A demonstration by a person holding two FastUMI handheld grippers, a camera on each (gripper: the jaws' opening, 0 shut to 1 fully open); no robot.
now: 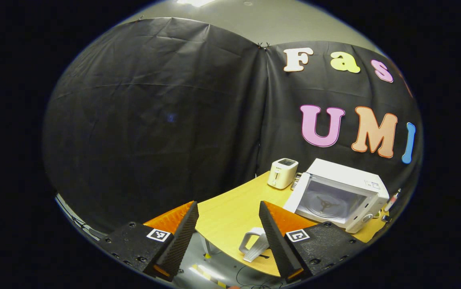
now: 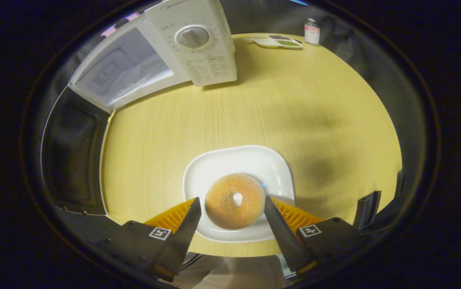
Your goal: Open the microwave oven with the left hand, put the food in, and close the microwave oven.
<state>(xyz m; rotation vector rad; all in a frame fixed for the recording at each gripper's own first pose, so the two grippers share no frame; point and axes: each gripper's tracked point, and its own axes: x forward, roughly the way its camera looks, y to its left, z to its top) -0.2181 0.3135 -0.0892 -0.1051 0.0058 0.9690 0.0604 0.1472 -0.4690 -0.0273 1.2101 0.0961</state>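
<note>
Microwave (image 1: 337, 196) door hangs open, so step one looks done. Doughnut (image 2: 234, 200) sits on its plate (image 2: 272, 164) at six o'clock on the surface (image 2: 254, 112), between the right gripper's (image 2: 232, 210) spread jaws, ungripped. Left gripper (image 1: 228, 212) gapes, empty. Loading and closing remain.

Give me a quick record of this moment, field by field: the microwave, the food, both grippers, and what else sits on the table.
microwave: white microwave on the table, door open, cavity with turntable visible
food: doughnut on a white plate, outside the microwave
right gripper: right gripper open, fingers either side of the doughnut, not pressing
left gripper: left gripper open, holding nothing, away from the microwave
other items: toaster, small bottle, tray
</note>
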